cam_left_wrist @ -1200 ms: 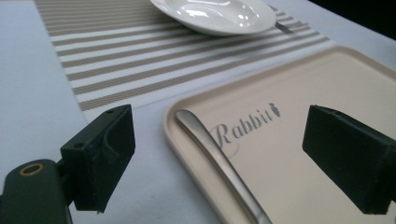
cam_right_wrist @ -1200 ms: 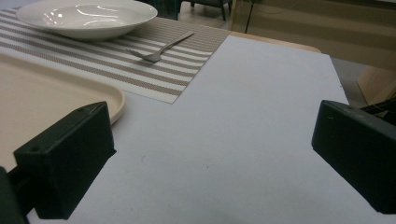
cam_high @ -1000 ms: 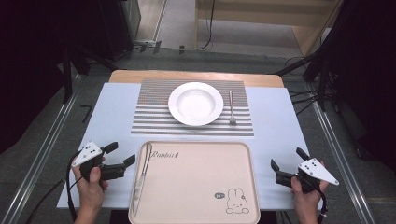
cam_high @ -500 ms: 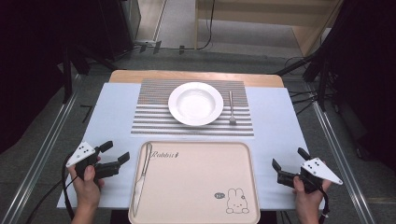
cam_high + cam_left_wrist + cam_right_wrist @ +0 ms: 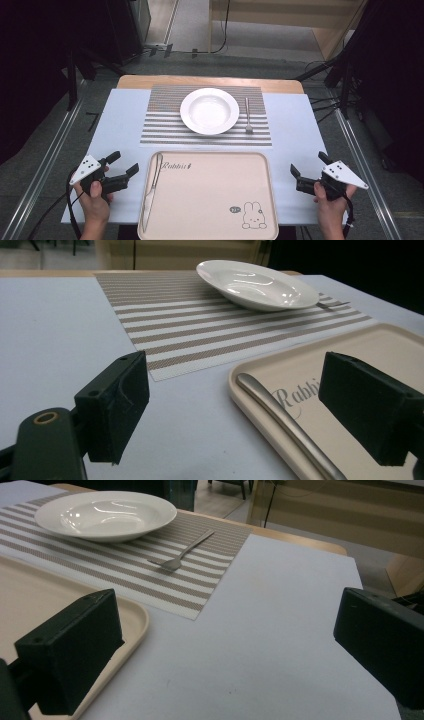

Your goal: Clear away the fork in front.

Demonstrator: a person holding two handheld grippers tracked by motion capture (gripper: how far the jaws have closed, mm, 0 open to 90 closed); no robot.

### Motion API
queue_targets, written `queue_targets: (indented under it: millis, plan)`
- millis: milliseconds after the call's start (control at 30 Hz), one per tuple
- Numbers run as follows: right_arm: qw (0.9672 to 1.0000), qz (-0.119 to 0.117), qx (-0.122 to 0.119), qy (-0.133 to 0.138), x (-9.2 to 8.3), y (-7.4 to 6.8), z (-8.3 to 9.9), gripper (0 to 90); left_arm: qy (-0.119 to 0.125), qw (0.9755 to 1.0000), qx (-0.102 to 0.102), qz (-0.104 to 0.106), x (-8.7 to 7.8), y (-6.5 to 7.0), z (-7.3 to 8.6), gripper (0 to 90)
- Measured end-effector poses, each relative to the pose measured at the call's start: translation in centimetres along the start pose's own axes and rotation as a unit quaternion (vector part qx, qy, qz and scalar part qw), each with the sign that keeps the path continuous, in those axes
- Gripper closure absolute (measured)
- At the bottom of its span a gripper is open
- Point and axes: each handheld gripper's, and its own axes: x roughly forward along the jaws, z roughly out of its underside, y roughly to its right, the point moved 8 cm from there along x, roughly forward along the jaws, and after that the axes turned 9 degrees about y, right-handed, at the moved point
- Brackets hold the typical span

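Both grippers rest low at the table's near corners, jaws spread wide with nothing between them.

The left gripper (image 5: pixel 123 164) sits just left of the smooth tan tray (image 5: pixel 210 227) — a long shiny knife (image 5: pixel 150 187) lies along that tray's left edge. The right gripper (image 5: pixel 308 167) sits just right of it. Farther off, a round white plate (image 5: pixel 209 110) and a metal fork (image 5: pixel 247 116) lie on a striped woven mat (image 5: pixel 160 125).
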Motion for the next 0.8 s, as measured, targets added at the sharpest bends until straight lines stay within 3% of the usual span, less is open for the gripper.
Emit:
queue_targets:
  millis: [267,500,800]
  plan:
    - [1.0,-0.008,0.005,-0.003,1.2,-0.4,-1.9,0.0,-0.001,0.9998,-0.017,-0.009,-0.1,-0.5,0.0,13.0]
    - [0.9999,-0.013,0.002,-0.007,2.5,-0.7,-3.4,0.0,-0.017,0.9998,0.006,-0.011,0.3,0.0,0.3,13.0]
    - [0.9996,-0.022,-0.005,-0.016,4.6,-1.6,-5.2,0.0,-0.016,0.9997,0.006,-0.017,0.3,-0.1,0.3,13.0]
